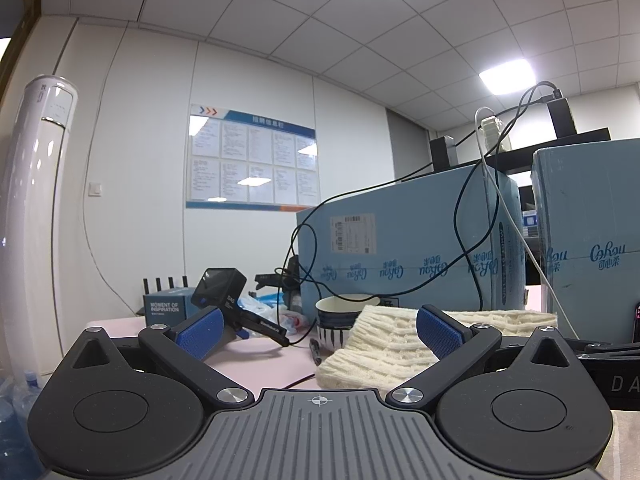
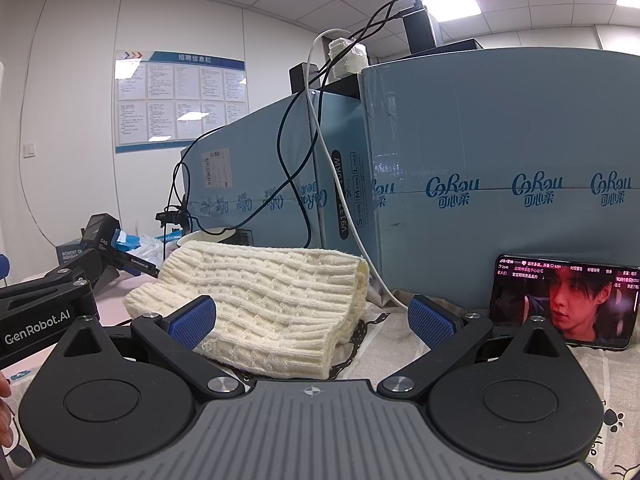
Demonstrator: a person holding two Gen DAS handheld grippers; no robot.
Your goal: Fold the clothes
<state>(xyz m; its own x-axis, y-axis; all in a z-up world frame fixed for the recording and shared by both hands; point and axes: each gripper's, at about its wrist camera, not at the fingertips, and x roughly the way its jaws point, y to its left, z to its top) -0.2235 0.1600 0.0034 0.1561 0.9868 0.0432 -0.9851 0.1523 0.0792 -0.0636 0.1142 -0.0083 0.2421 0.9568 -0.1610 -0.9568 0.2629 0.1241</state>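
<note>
A cream cable-knit garment (image 2: 272,296) lies folded in a thick stack on the table. It also shows in the left wrist view (image 1: 384,344), ahead and to the right. My left gripper (image 1: 318,330) is open and empty, just short of the knit's left edge. My right gripper (image 2: 312,320) is open and empty, its left blue pad (image 2: 192,322) close against the knit's near edge; I cannot tell if it touches. The left gripper's black body (image 2: 44,312) shows at the left of the right wrist view.
Two large blue cartons (image 2: 500,184) stand right behind the knit, with cables (image 2: 312,152) draped over them. A phone (image 2: 564,300) playing video leans at the right. A striped bowl (image 1: 340,318), a pen (image 1: 315,350) and another gripper device (image 1: 224,292) sit left of the knit.
</note>
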